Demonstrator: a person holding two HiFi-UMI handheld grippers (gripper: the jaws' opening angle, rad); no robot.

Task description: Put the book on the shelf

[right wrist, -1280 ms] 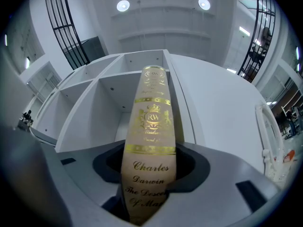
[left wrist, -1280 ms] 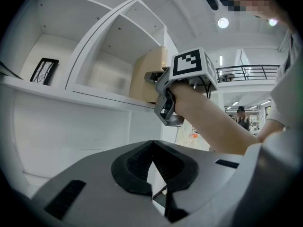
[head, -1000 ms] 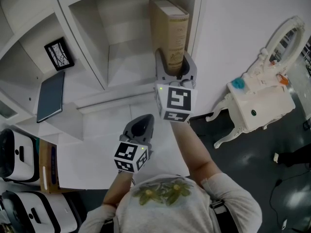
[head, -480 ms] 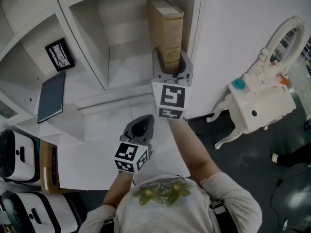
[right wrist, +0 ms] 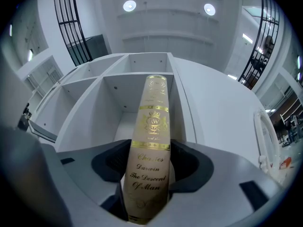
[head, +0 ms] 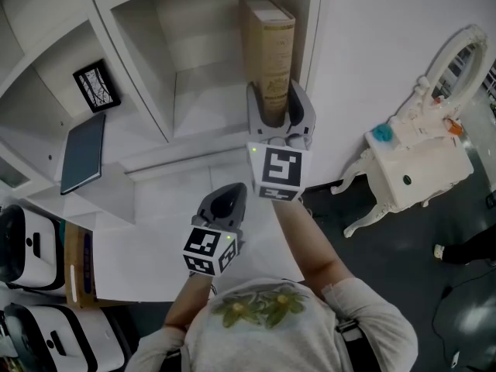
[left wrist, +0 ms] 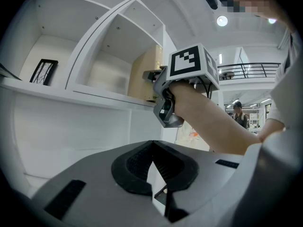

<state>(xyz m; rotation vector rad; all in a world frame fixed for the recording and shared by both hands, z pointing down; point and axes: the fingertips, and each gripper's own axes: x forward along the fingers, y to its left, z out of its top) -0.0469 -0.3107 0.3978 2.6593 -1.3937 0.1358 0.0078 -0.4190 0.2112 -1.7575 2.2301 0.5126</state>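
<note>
While the person's right arm reaches up toward the white shelf, the right tongs sit around the lower end of a tan book, one jaw on each side of it. Their jaws have just been opening and now stand wide, with the book between them; the pads lie close beside the covers rather than clamping them. That book stands upright in the right-hand compartment, next to its right wall, with the spine facing out. The right gripper view shows gold lettering on the spine that reads Charles Darwin, The Descent of Man, below a gold crest. From the left gripper view the book's bottom seems to rest on the shelf board, though the contact line is partly hidden by the tongs. Lower and nearer the person's body, the left tongs hang over the white surface, well apart from the book. Their jaws are closed together with nothing between them. In the next compartment to the left a small framed picture leans against the back wall, and a dark flat pad lies on the ledge below it. Off to the right, a small white ornate table stands on the dark floor.
</note>
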